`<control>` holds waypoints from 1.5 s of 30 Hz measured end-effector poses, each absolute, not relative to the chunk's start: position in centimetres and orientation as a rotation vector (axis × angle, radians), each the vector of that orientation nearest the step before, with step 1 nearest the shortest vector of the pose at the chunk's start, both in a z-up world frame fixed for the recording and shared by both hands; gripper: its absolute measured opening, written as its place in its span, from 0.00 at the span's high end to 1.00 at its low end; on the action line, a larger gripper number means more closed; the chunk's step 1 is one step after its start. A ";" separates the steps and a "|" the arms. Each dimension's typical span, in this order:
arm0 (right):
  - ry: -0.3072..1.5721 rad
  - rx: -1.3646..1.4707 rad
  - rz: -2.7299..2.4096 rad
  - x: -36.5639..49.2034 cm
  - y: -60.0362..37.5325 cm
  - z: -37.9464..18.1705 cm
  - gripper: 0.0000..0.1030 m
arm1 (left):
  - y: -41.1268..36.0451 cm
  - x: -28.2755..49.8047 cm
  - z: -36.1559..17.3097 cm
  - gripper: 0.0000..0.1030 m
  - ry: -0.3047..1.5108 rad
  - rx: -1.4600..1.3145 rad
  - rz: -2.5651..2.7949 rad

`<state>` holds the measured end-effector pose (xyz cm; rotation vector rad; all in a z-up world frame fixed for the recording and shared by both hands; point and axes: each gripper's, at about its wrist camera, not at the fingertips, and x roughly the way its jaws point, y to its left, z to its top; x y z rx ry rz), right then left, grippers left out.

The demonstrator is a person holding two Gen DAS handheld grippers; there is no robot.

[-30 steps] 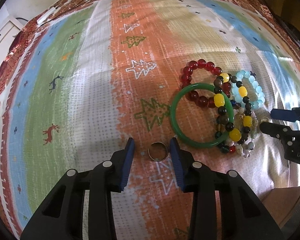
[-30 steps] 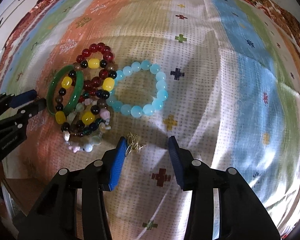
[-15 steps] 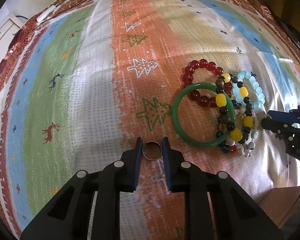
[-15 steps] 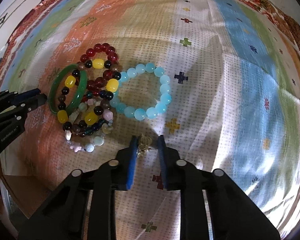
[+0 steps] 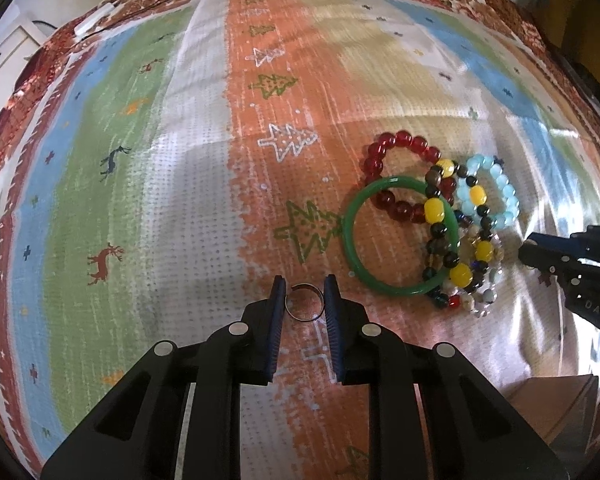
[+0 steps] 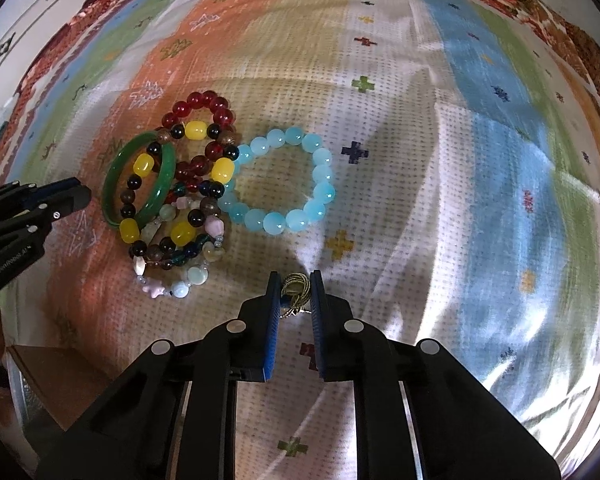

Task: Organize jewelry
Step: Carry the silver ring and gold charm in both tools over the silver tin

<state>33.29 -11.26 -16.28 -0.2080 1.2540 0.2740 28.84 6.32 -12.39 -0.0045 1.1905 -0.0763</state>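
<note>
Left gripper [image 5: 303, 300] clamped on a thin metal ring [image 5: 303, 307] lying on the patterned cloth [image 5: 204, 184]. Beside it, a heap of bracelets [image 6: 180, 192]. Right gripper [image 6: 295, 294] pinched on a small gold trinket [image 6: 296, 290] near the blue beads [image 6: 292, 178].

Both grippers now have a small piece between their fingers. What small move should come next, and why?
Probably lift both straight up a little. The left gripper is closed around the thin metal ring, and the right gripper is closed around the small gold piece. Both pieces lie low on the cloth, beside the pile of bracelets, so a sideways drag might catch.
</note>
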 end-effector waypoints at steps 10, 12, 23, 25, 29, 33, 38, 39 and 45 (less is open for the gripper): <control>1.185 -0.173 0.309 31.0 -10.8 -13.0 0.85 | 6.0 27.4 -10.5 0.82 1.161 -0.032 -0.092; 1.166 -0.162 0.317 30.7 -10.6 -12.3 0.85 | 5.8 26.9 -10.0 0.82 1.152 -0.033 -0.093; 1.070 -0.143 0.405 27.1 -8.4 -8.8 0.85 | 4.7 23.5 -6.2 0.82 1.077 -0.059 -0.127; 1.061 -0.150 0.401 26.6 -8.4 -8.6 0.85 | 4.5 23.1 -5.7 0.82 1.066 -0.059 -0.124; 1.033 -0.154 0.399 25.7 -8.4 -7.9 0.85 | 4.3 22.2 -4.8 0.82 1.045 -0.067 -0.123; 1.004 -0.132 0.415 24.5 -9.0 -7.3 0.85 | 4.1 21.1 -4.1 0.82 1.024 -0.074 -0.125; 0.993 -0.103 0.446 23.0 -10.0 -6.9 0.85 | 3.8 19.3 -3.3 0.82 1.005 -0.080 -0.147; 0.988 -0.100 0.450 22.7 -10.0 -6.7 0.85 | 3.7 18.8 -3.2 0.82 1.001 -0.082 -0.152; 0.977 -0.101 0.481 20.8 -9.8 -6.3 0.85 | 2.9 16.5 -2.4 0.81 0.977 -0.087 -0.178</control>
